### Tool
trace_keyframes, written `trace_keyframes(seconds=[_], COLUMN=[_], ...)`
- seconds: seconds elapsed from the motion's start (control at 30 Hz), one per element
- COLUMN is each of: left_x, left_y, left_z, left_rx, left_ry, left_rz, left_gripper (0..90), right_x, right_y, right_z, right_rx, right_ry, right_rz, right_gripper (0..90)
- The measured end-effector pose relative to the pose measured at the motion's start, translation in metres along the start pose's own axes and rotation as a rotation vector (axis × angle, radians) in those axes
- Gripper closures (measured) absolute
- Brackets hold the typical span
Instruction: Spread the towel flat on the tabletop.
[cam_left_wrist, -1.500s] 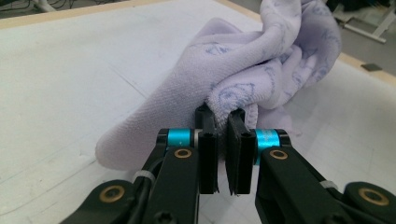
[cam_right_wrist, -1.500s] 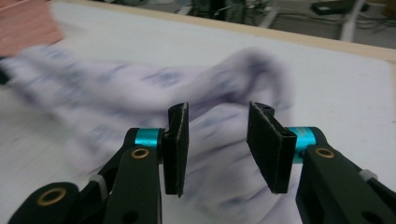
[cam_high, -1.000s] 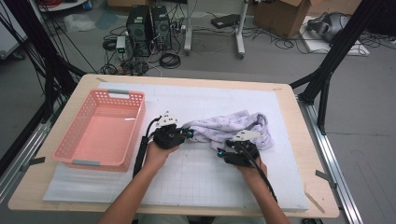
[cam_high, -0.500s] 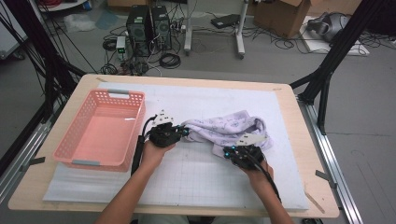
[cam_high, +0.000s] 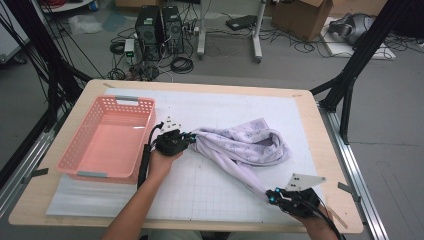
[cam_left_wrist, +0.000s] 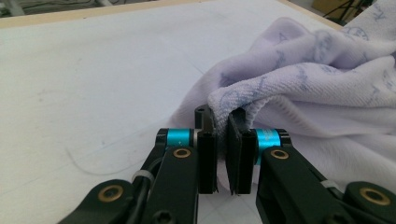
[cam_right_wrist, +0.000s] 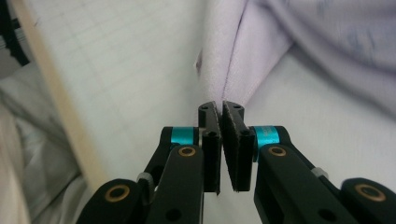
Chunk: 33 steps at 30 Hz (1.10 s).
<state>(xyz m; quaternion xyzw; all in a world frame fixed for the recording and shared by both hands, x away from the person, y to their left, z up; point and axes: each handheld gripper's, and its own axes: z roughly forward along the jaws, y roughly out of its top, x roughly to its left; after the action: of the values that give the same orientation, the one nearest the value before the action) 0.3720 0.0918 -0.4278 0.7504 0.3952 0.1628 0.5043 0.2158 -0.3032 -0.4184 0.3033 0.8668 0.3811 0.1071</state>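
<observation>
high view: a lilac patterned towel (cam_high: 245, 147) lies bunched on the white gridded mat (cam_high: 215, 185) of the worktop (cam_high: 320, 145), drawn out between both tools. the left hand-held gripper (cam_high: 189, 136) pinches the towel's left edge, just right of the pink basket (cam_high: 107, 137). the right hand-held gripper (cam_high: 270, 197) clamps a stretched corner near the front edge. in the left gripper view, the jaws sit narrow on a terry fold (cam_left_wrist: 233, 100)
</observation>
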Motion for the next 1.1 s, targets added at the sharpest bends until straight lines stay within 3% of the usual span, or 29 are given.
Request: trace_keyframes(seconds=[0.13, 0.2, 0.27, 0.33, 0.4, 0.57, 0.7, 0.8, 0.9, 0.93, 1.03, 1.1], left_x=[-0.004, -0.008, -0.011, -0.012, -0.011, -0.012, -0.018, -0.023, -0.028, -0.030, -0.033, -0.034], left_y=[0.000, 0.000, -0.002, -0.005, -0.010, -0.016, -0.021, -0.023, -0.025, -0.026, -0.030, -0.032], left_z=[0.002, 0.002, 0.001, -0.001, -0.004, -0.009, -0.015, -0.019, -0.023, -0.024, -0.025, -0.025], left_rx=[0.008, 0.009, 0.006, 0.013, 0.014, 0.045, 0.028, 0.043, 0.043, 0.041, 0.044, 0.047], left_ry=[-0.011, -0.024, -0.041, -0.045, -0.049, -0.078, -0.100, -0.125, -0.136, -0.137, -0.159, -0.168], left_rz=[0.005, 0.010, 0.022, 0.036, 0.032, 0.045, 0.065, 0.082, 0.106, 0.116, 0.121, 0.121], left_gripper=[82.4, 78.3, 77.6, 78.2, 78.3, 79.2, 81.7, 82.0, 81.9, 81.9, 82.0, 81.9], right_x=[0.009, 0.014, 0.014, 0.008, 0.000, -0.028, -0.053, -0.072, -0.091, -0.095, -0.103, -0.106], right_y=[-0.012, -0.013, -0.013, -0.011, -0.008, 0.008, 0.031, 0.056, 0.075, 0.078, 0.080, 0.076], right_z=[-0.019, -0.023, -0.027, -0.029, -0.028, -0.014, 0.002, 0.018, 0.042, 0.047, 0.063, 0.065], right_rx=[-0.007, 0.000, -0.014, -0.058, -0.091, -0.150, -0.207, -0.240, -0.162, -0.140, -0.049, -0.004], right_ry=[0.066, 0.072, 0.060, 0.024, -0.013, -0.184, -0.308, -0.363, -0.421, -0.426, -0.416, -0.396], right_rz=[-0.003, -0.026, -0.016, 0.019, 0.047, 0.153, 0.230, 0.280, 0.289, 0.298, 0.301, 0.305], right_gripper=[86.7, 84.9, 77.1, 65.7, 62.8, 51.3, 44.1, 33.1, 30.0, 31.2, 55.2, 69.1])
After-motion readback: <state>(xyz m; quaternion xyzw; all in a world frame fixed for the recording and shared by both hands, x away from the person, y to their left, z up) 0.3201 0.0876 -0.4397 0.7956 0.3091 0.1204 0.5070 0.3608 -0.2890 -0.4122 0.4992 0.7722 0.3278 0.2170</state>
